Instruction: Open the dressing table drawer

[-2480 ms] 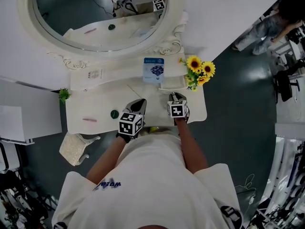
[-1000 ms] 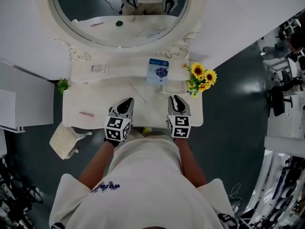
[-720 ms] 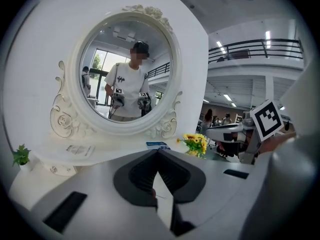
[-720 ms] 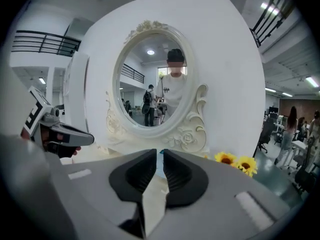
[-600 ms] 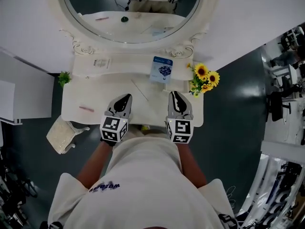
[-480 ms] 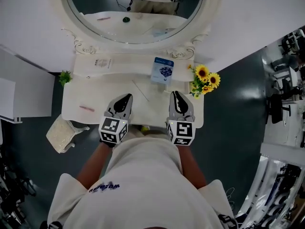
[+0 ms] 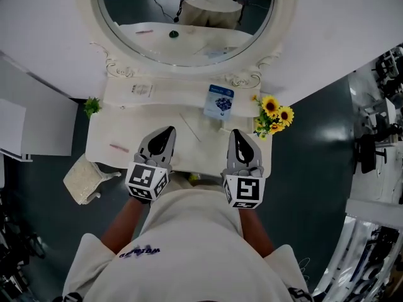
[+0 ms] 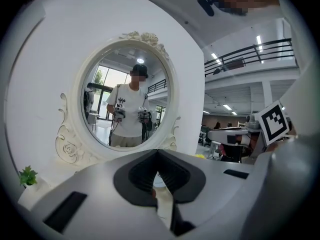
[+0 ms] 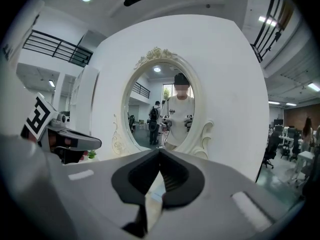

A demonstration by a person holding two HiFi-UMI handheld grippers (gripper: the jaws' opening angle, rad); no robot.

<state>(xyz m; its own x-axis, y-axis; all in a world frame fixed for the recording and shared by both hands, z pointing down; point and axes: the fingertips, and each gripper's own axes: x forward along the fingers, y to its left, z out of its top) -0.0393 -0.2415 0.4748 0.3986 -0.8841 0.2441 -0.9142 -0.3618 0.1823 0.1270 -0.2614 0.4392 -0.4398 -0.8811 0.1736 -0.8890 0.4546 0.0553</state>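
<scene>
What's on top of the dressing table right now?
On the dressing table: a blue packet, sunflowers, a green plant, a pink pen. The left gripper, right gripper and shirt cover its front edge, so the drawer cannot be seen.

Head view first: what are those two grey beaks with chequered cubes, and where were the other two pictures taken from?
There is no robot here. A person stands at a white dressing table with a hand-held claw in each hand. The head view comes from a camera on the person's head, looking down. In it the left claw and right claw show above the table's near part. The cubes are markers that belong to the claws. The other two pictures come from a camera riding on each claw, looking along its jaws toward the oval mirror. On the table are a blue packet, sunflowers, a small green plant and a pink stick. Both claws are shut and empty; the right one's jaws have just been closing.
</scene>
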